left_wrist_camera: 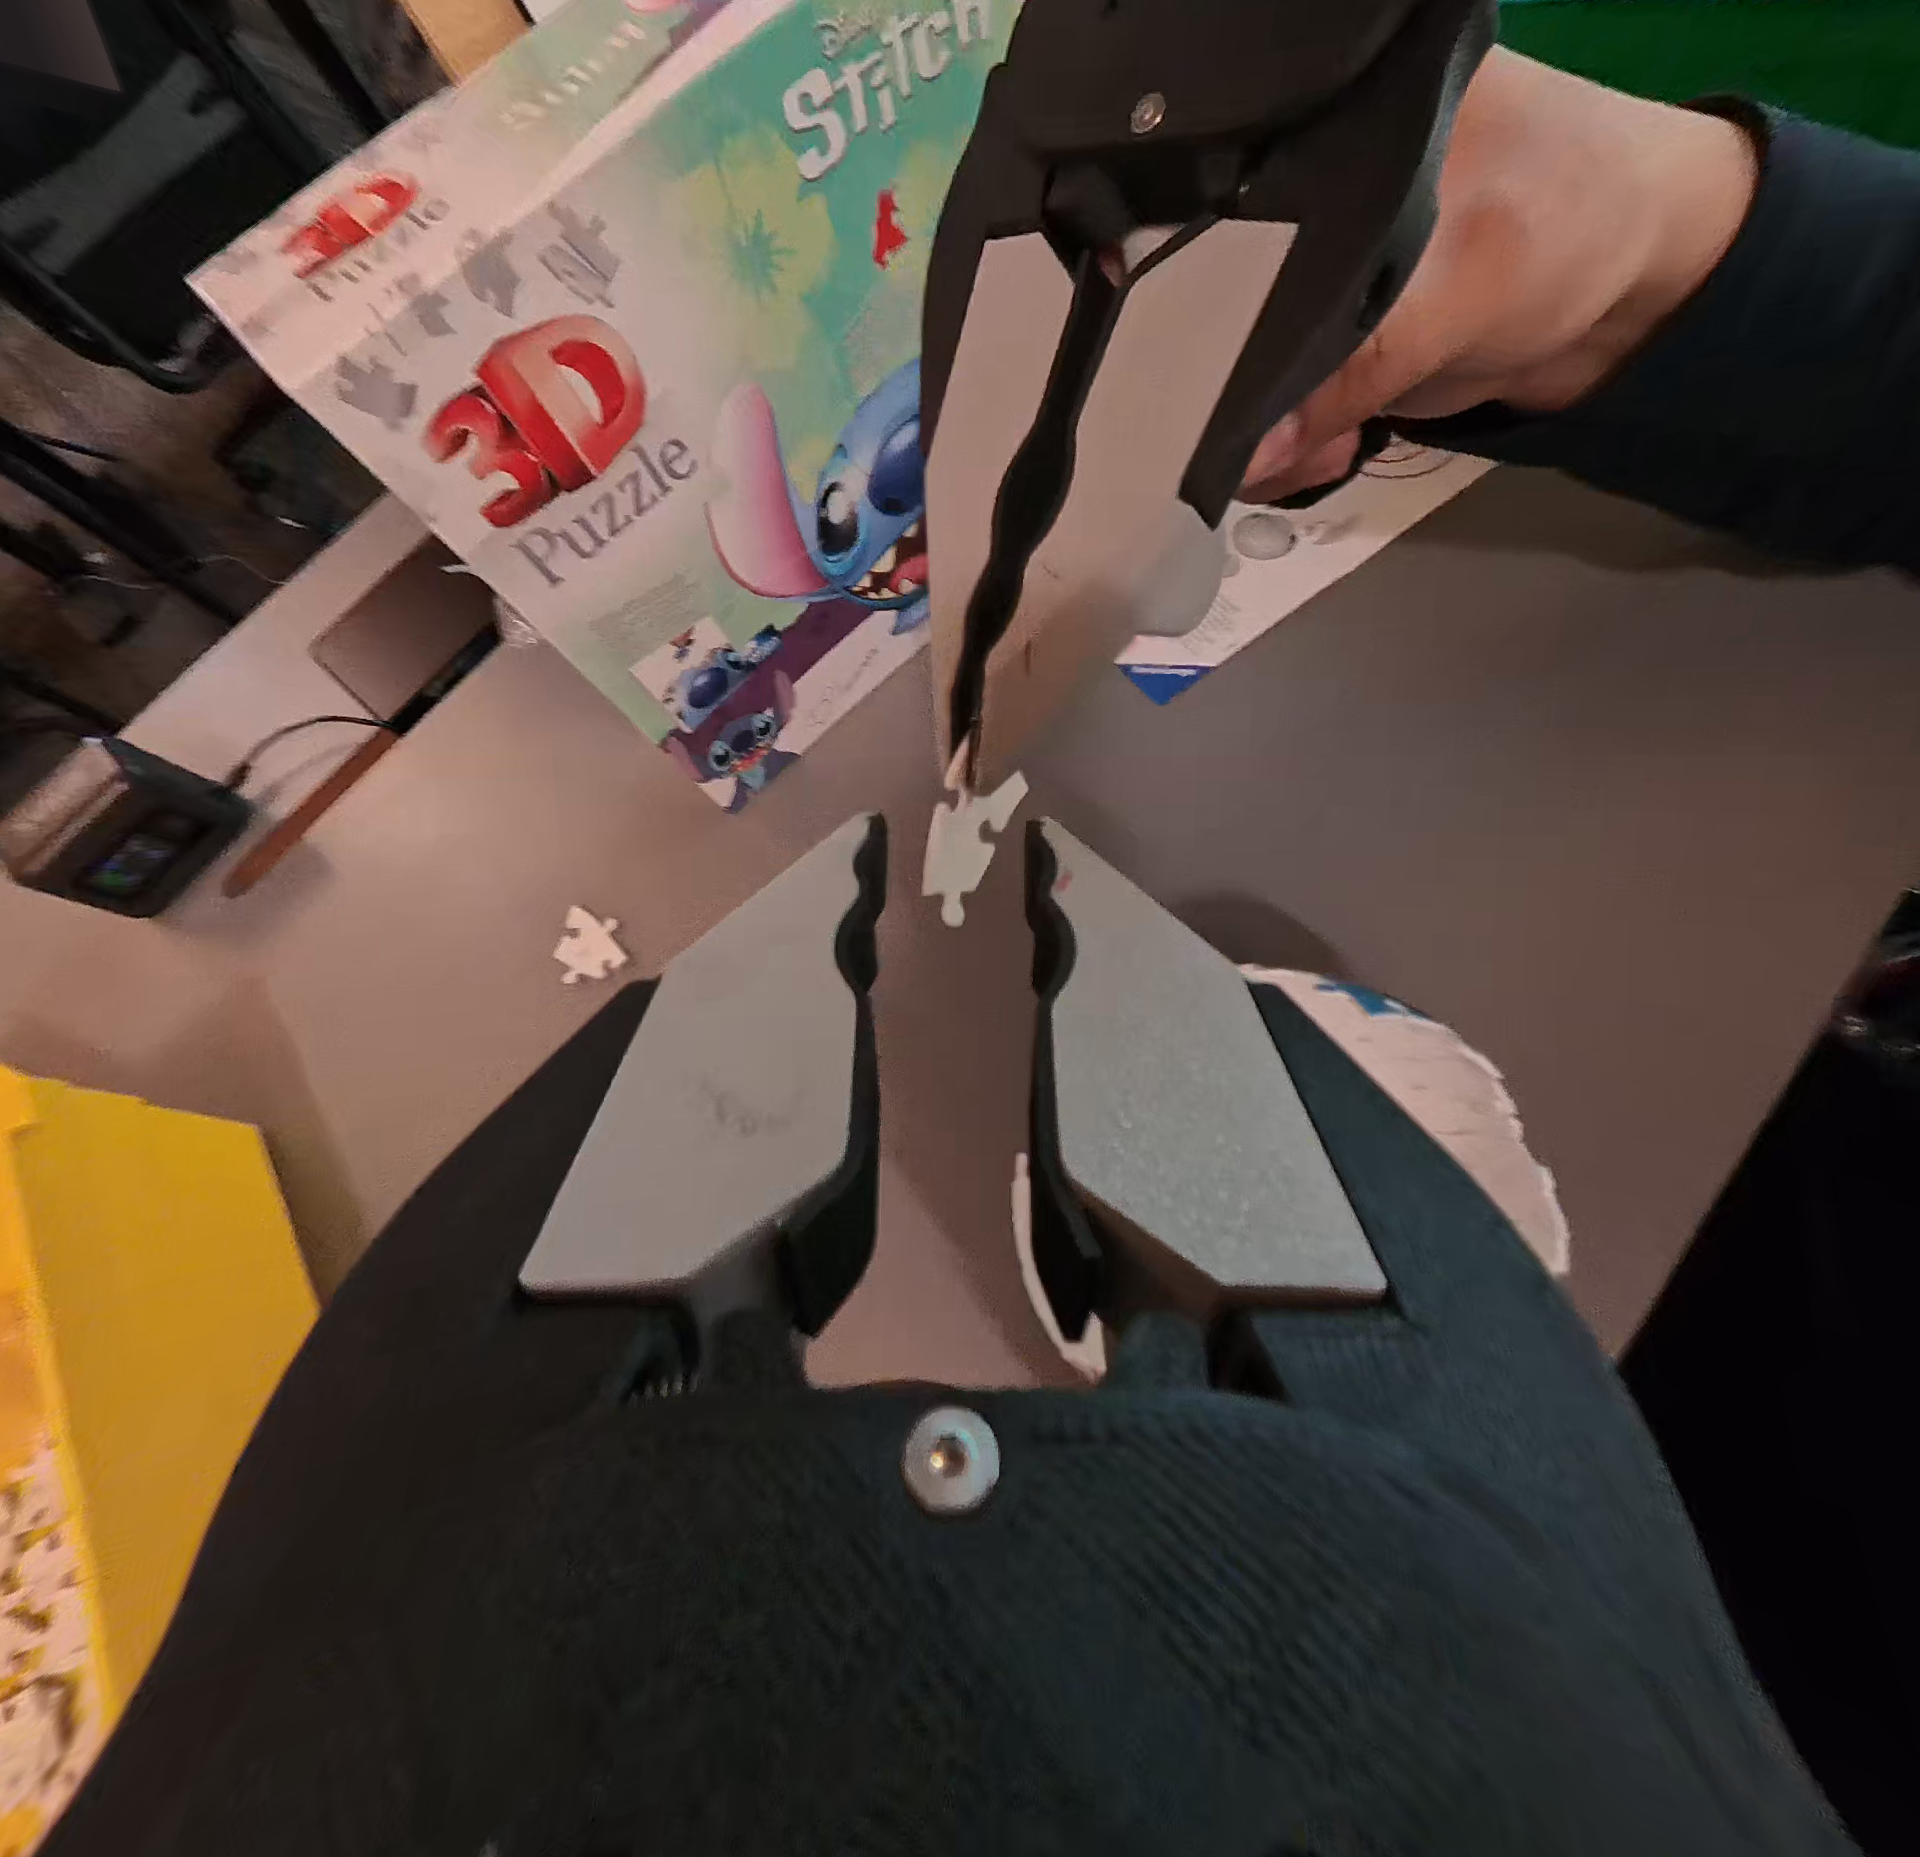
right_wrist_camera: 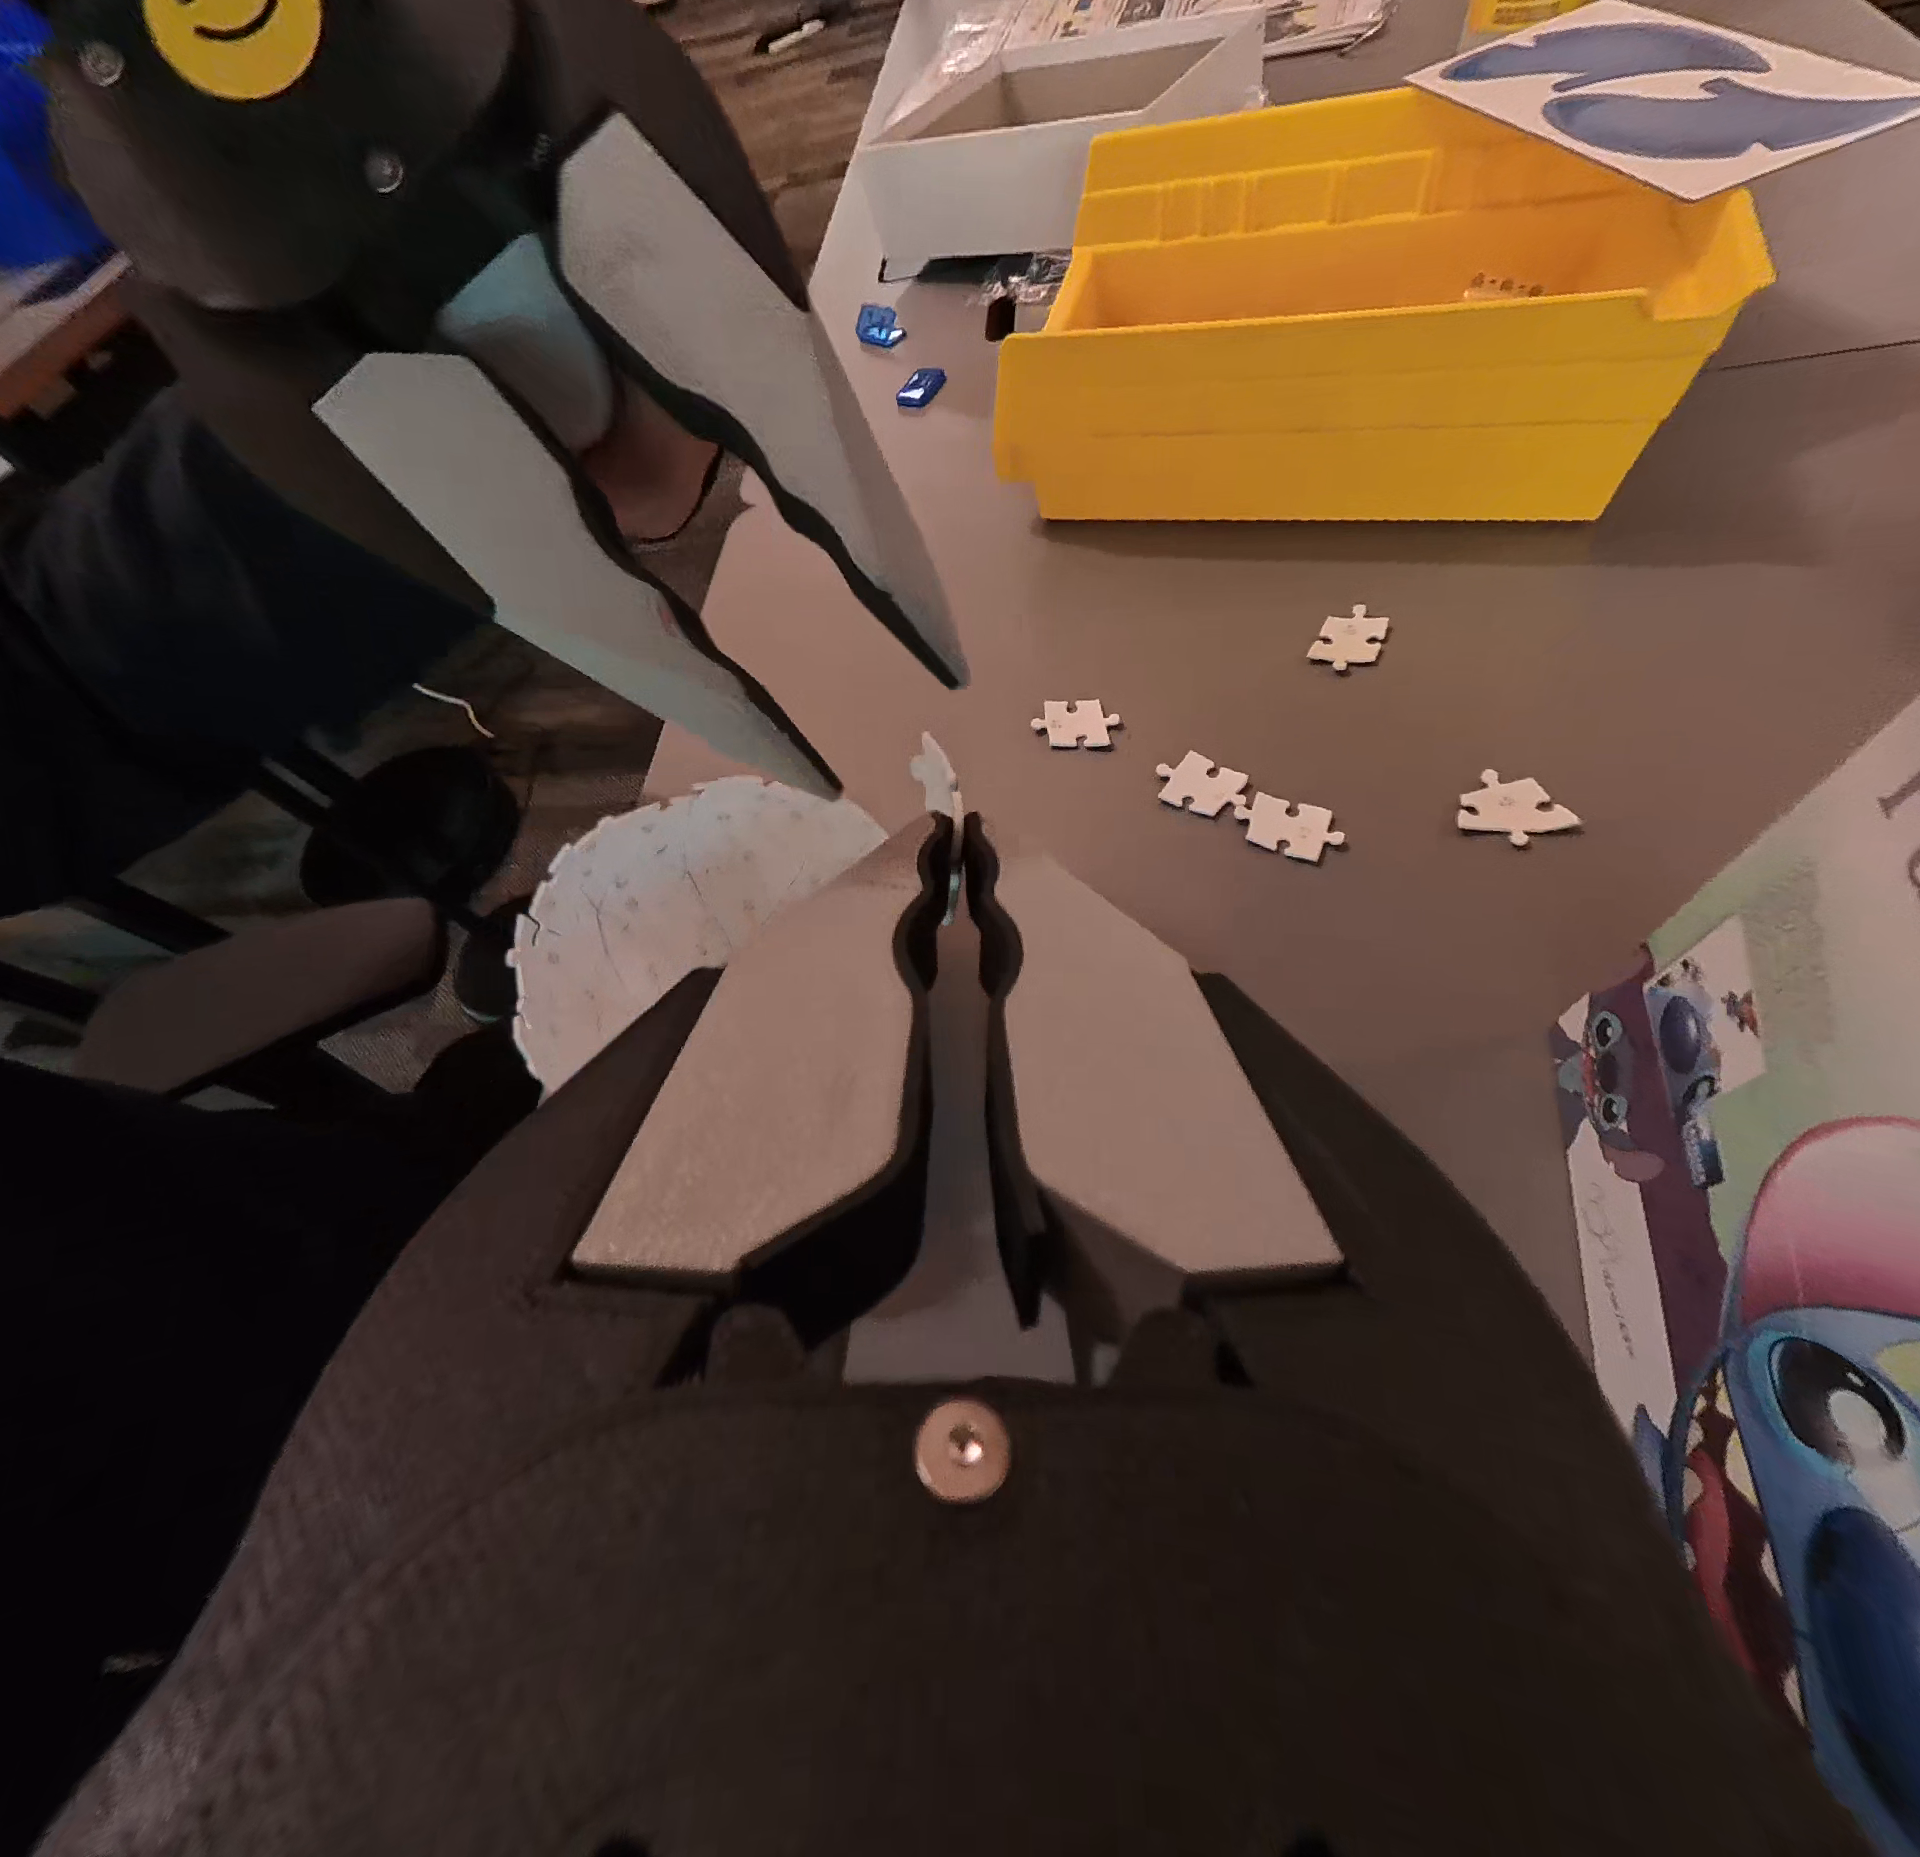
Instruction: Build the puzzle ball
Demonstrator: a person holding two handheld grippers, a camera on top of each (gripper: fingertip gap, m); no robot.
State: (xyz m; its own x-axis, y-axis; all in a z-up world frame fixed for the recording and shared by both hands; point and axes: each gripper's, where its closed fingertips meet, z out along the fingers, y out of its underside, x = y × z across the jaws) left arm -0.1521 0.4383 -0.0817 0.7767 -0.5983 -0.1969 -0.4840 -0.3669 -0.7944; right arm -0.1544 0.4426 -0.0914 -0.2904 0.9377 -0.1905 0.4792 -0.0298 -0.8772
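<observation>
A white puzzle piece [right_wrist_camera: 940, 784] is pinched on edge by the right hand-held gripper [right_wrist_camera: 957, 831]; the released left hand-held gripper [right_wrist_camera: 899, 732] is poised just beyond, tips astride it.

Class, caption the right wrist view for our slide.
Right gripper pinches a white puzzle piece above the table.

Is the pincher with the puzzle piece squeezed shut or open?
Shut. The right gripper pinches the white puzzle piece at its fingertips; the left wrist view shows the piece hanging from them.
</observation>
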